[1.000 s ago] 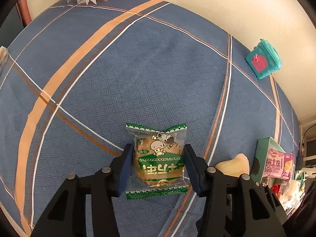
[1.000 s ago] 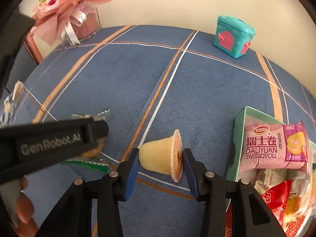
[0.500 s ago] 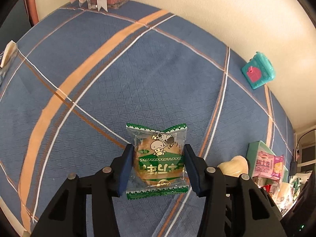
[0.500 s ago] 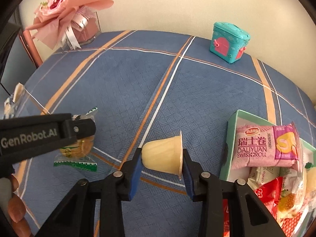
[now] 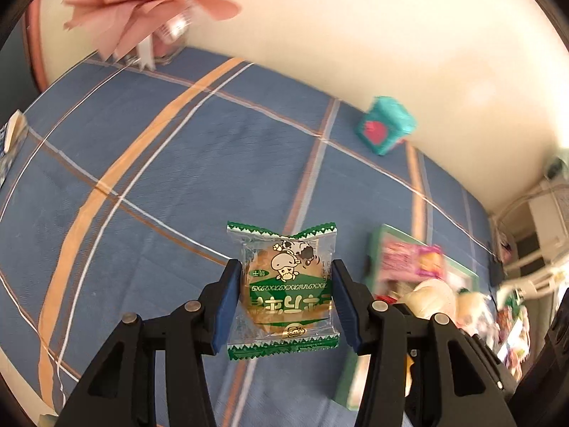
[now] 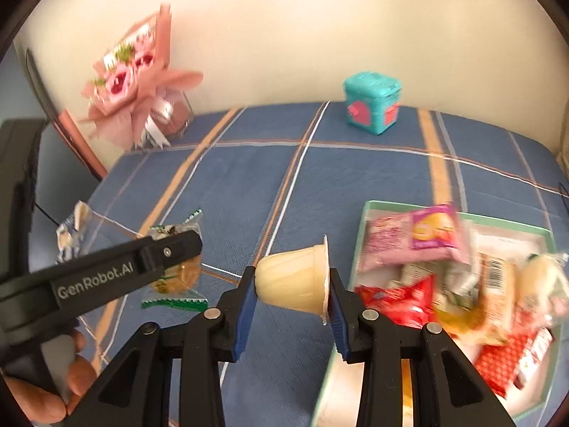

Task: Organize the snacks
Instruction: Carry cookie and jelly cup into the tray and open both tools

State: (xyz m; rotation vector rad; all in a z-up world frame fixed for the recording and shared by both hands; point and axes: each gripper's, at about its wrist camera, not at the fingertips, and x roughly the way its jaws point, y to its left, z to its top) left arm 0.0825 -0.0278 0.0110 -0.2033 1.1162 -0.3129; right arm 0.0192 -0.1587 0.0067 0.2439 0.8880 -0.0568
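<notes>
My left gripper (image 5: 283,302) is shut on a green-and-clear cookie packet (image 5: 284,284) and holds it above the blue plaid tablecloth (image 5: 160,178). In the right wrist view the same packet (image 6: 176,277) hangs in the left gripper (image 6: 192,249) at the left. My right gripper (image 6: 292,297) is shut on a pale yellow jelly cup (image 6: 295,281), lying sideways between the pads, raised near the left rim of a green snack box (image 6: 359,235). The box holds a pink Swiss-roll pack (image 6: 412,238) and several other snacks; it also shows blurred in the left wrist view (image 5: 377,238).
A teal toy case (image 6: 371,106) stands at the back by the wall. A pink flower bouquet (image 6: 131,82) stands at the back left. A blue-white wrapper (image 6: 71,235) lies at the table's left edge. A person's hand (image 6: 53,384) holds the left gripper.
Both grippers have lifted with their snacks and moved right toward the green box. The views have tilted up, showing more wall. The grips are unchanged.
</notes>
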